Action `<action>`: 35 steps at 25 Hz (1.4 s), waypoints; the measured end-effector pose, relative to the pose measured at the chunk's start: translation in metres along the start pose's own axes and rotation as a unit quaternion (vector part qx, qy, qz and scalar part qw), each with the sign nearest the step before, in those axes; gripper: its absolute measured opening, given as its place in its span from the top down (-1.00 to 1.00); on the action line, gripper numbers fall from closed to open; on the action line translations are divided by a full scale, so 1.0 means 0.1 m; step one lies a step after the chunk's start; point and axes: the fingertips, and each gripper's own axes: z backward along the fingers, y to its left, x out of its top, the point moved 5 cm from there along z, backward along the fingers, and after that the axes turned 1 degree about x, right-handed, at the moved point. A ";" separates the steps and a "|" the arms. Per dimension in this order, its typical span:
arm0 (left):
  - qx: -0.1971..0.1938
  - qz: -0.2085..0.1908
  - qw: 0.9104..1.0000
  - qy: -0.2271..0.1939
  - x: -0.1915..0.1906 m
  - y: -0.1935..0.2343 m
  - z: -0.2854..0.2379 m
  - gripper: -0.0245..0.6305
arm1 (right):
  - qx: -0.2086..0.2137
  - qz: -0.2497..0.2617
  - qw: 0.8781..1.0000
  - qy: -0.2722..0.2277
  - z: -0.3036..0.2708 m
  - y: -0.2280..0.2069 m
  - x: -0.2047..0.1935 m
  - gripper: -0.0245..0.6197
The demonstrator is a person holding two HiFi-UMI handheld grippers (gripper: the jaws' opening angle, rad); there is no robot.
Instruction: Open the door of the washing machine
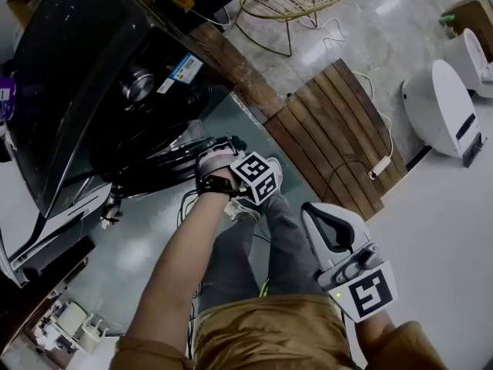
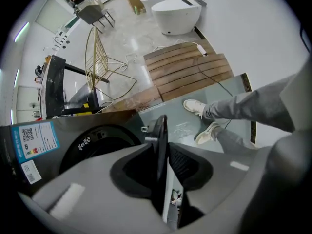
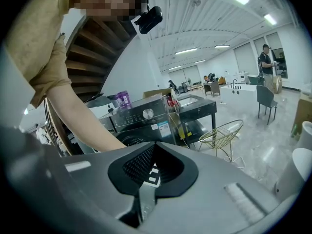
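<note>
- The right gripper point(image 1: 310, 209) sits nearest the head camera, low at the person's right side; its fingers point(image 3: 141, 165) are closed together with nothing between them; it is well apart from the machine.
- Beyond those fingers, in the right gripper view, the washing machine point(image 3: 129, 122) stands dark-fronted, with a round knob point(image 3: 147, 113) on its panel; the person's left arm point(image 3: 73, 111) reaches across toward it.
- The left gripper point(image 2: 157, 147) points steeply down at the machine's front; its fingers point(image 2: 97, 189) are clamped on the rim of the door point(image 2: 160, 128), which runs edge-on between them.
- The door stands swung away from the drum opening point(image 2: 97, 145), which lies left of the fingers in the left gripper view; a blue-and-white label point(image 2: 31, 140) sits further left on the front.
- Right of the left fingers, the person's shoes point(image 2: 197, 107) rest on the greenish floor point(image 2: 185, 126); past the fingertips lie a wooden slat mat point(image 2: 187, 72) and a gold wire chair point(image 2: 100, 62).
</note>
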 end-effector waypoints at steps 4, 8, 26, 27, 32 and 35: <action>0.003 -0.016 1.000 0.000 -0.04 -0.25 0.03 0.42 | 0.004 0.010 1.000 0.000 0.03 0.06 -0.06 0.91; 0.007 -0.036 0.999 0.002 -0.02 -0.55 0.06 0.41 | -0.003 0.015 1.000 0.006 0.16 0.14 -0.20 0.91; -0.039 -0.081 0.996 0.018 -0.56 -2.15 0.15 0.28 | 0.023 0.046 0.999 0.019 0.54 0.96 -0.62 0.91; -0.036 -0.089 0.995 0.019 -0.60 -2.23 0.16 0.28 | 0.026 0.047 0.998 0.020 0.53 1.00 -0.62 0.91; -0.027 -0.115 0.993 0.024 -0.82 -2.57 0.16 0.28 | 0.048 0.059 0.997 0.024 0.45 1.15 -0.61 0.91; -0.034 -0.110 0.993 0.029 -0.97 -2.75 0.16 0.25 | 0.067 0.067 0.995 0.029 0.36 1.28 -0.63 0.91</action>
